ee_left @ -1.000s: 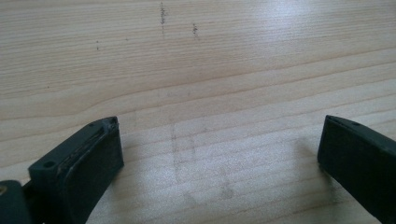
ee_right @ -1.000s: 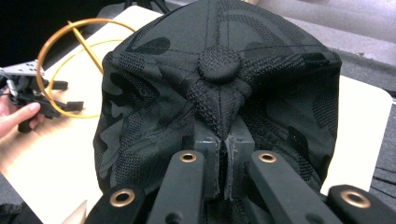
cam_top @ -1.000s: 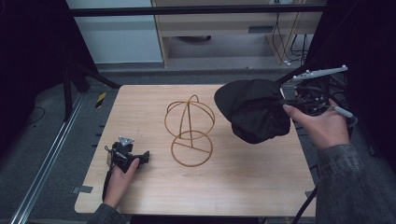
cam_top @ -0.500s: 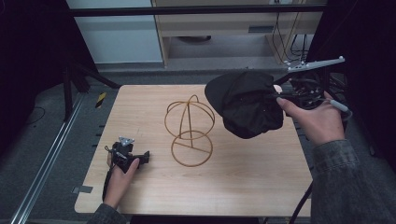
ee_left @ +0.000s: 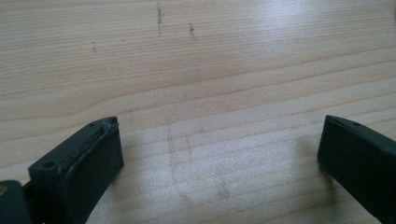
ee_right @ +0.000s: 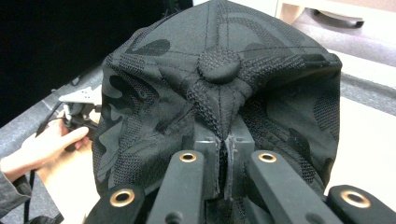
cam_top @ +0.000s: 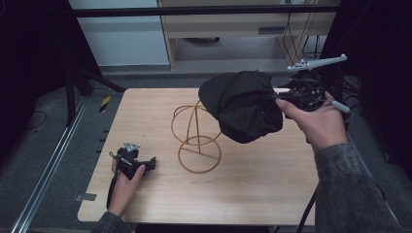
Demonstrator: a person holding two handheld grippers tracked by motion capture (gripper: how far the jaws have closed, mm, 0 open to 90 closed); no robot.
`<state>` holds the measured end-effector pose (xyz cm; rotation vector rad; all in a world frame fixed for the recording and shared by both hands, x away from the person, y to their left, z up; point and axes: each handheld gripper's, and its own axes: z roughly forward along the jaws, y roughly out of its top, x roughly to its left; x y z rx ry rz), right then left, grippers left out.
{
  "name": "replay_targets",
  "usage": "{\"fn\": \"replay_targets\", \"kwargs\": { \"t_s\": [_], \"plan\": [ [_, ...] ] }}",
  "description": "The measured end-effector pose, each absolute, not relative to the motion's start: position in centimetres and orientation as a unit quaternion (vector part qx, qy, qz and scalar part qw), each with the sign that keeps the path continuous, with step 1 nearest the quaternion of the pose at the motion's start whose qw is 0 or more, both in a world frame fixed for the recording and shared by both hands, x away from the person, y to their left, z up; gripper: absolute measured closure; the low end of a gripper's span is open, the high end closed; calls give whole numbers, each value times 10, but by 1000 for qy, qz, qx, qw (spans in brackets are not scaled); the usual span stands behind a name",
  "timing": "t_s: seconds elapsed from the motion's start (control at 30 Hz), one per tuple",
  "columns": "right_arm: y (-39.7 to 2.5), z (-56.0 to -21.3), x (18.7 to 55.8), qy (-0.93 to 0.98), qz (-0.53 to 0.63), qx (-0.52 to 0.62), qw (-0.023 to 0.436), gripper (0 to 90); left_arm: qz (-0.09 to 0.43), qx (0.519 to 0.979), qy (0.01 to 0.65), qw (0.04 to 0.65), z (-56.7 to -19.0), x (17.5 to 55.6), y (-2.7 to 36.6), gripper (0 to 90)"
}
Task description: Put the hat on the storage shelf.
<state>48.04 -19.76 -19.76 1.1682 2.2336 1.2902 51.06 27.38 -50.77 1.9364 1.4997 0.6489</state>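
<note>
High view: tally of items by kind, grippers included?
Cap: 1, black, held over the table
Wire stand: 1, on the table
Hand-held gripper: 2, left resting open on the table, right shut on the cap
Total: 4

The cap in the upper middle of the high view is black with a tone-on-tone camouflage pattern. Below it, the wire stand is golden brown. The table is pale wood with fine grain. Both grippers' jaws are black.
</note>
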Motion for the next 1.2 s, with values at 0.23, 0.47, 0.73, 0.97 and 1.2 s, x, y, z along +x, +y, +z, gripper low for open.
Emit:
{"fn": "replay_targets", "kwargs": {
  "t_s": [0.23, 0.47, 0.73, 0.97, 1.2],
  "plan": [
    [-182, -199, 483, 778, 470, 395, 131, 865, 244, 730, 564, 299, -508, 511, 273, 0],
    [-169, -204, 488, 780, 474, 390, 121, 866, 243, 730, 564, 299, -508, 511, 273, 0],
    [-156, -206, 491, 784, 474, 384, 113, 866, 243, 730, 563, 300, -508, 511, 273, 0],
    [-148, -207, 494, 786, 478, 378, 109, 865, 243, 731, 563, 301, -508, 510, 273, 0],
    [-140, -210, 496, 789, 479, 371, 102, 865, 243, 731, 563, 301, -508, 511, 273, 0]
  ]
}}
